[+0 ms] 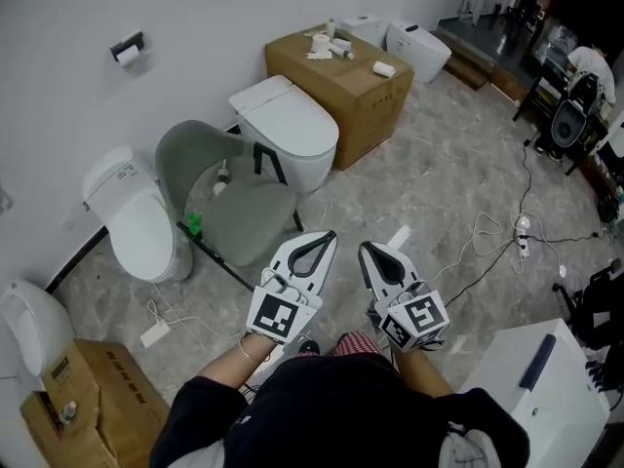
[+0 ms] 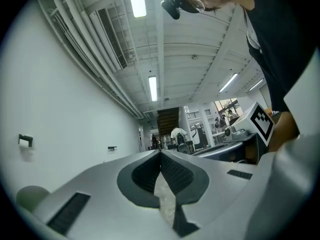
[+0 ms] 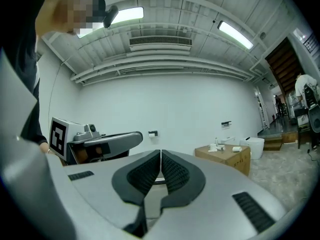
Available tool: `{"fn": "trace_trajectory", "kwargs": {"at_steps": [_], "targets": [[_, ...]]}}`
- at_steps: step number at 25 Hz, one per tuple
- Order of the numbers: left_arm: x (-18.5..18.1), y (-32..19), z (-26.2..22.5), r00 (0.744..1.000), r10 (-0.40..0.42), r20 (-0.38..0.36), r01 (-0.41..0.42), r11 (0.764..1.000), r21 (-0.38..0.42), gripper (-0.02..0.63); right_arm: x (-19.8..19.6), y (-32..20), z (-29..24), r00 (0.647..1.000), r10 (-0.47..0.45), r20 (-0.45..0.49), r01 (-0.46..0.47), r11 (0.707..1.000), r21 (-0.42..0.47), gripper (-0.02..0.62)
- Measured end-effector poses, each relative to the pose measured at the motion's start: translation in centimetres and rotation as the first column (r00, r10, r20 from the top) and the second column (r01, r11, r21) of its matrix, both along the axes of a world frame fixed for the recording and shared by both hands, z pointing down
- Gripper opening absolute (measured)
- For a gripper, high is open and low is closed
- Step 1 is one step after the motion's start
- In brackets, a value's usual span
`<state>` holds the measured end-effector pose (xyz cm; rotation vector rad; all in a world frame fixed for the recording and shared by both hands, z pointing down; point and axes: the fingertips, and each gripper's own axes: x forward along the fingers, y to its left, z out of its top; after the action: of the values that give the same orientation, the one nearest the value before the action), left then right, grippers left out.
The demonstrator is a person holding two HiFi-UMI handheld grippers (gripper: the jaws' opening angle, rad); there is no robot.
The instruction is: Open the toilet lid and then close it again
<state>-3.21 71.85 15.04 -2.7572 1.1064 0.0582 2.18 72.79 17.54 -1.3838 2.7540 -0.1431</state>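
Claws both clenched on nothing: we hold the left claw (image 1: 329,238) and right claw (image 1: 367,250) near our body, probably because no reach has begun. The toilet (image 1: 141,224) stands well apart by the wall, lid down, beside a grey chair (image 1: 234,203).

The left hand-held gripper (image 2: 161,156), jaws together and empty, points at the ceiling (image 2: 165,49).

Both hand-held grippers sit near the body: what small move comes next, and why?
Probably step toward the toilet beyond the chair: its lid is closed, and the left hand-held gripper and right hand-held gripper are both shut, empty and well short of it.
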Motion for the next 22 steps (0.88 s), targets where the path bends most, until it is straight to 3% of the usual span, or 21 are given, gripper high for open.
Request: {"fn": "trace_trajectory", "kwargs": {"at_steps": [10,16,22], "targets": [[2.3,-0.2,0.5,0.998,0.059,0.033,-0.058,0.998,-0.012,0.005,1.8,-0.8,-0.7,0.999,0.033,-0.016,-0.033,0.999,0.037,0.021],[3.7,-2.6,0.3,0.997,0.043,0.063,-0.041,0.999,-0.024,0.005,3.7,-3.4,-0.4,0.999,0.024,0.027,-0.025,0.999,0.020,0.021],[5.5,-6.0,0.5,0.999,0.015,0.034,-0.014,0.999,-0.040,0.003,5.4,-6.9,-0.5,0.999,-0.015,0.045,0.015,1.000,0.018,0.021]]}}
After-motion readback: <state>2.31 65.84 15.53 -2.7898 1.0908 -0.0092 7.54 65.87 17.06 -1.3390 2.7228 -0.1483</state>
